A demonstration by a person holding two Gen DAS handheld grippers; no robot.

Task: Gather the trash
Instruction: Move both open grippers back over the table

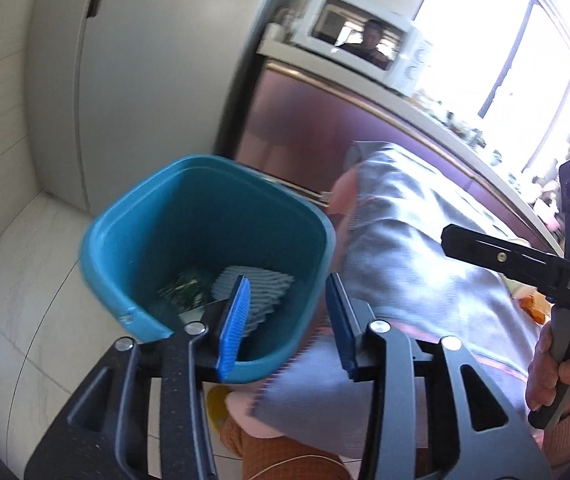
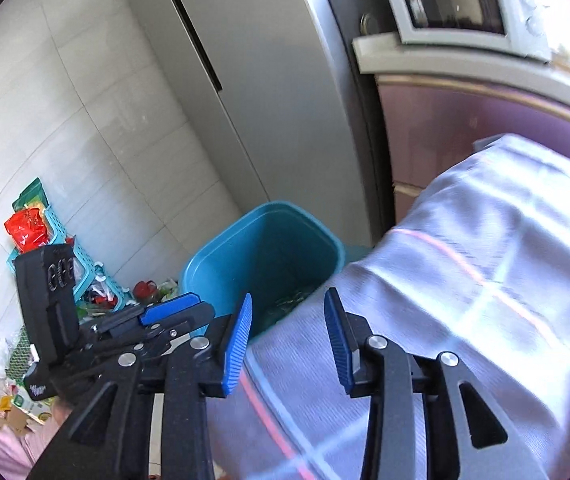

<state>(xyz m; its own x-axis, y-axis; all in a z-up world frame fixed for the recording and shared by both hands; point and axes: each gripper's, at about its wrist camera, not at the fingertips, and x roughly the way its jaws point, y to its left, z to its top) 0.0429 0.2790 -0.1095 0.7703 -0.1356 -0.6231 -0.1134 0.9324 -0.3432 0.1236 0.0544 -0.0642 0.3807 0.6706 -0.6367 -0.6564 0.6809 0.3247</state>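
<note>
A blue trash bin (image 1: 153, 216) stands on the floor by the fridge. Inside it lie a blue-and-white striped wrapper (image 1: 263, 286) and a green wrapper (image 1: 183, 290). My left gripper (image 1: 289, 316) is open and empty, held over the bin's near rim. My right gripper (image 2: 287, 336) is open and empty, held above a grey cloth (image 2: 465, 280) beside the bin (image 2: 221, 256). The right gripper also shows in the left wrist view (image 1: 497, 256), off to the right. The left gripper shows in the right wrist view (image 2: 157, 320), left of the bin.
A grey fridge (image 2: 269, 80) stands behind the bin. A purple cabinet (image 2: 437, 128) carries a white microwave (image 2: 457, 4). A teal basket (image 2: 65, 256) and loose wrappers (image 2: 25, 228) lie on the floor at the left. The grey cloth (image 1: 405, 240) covers the right side.
</note>
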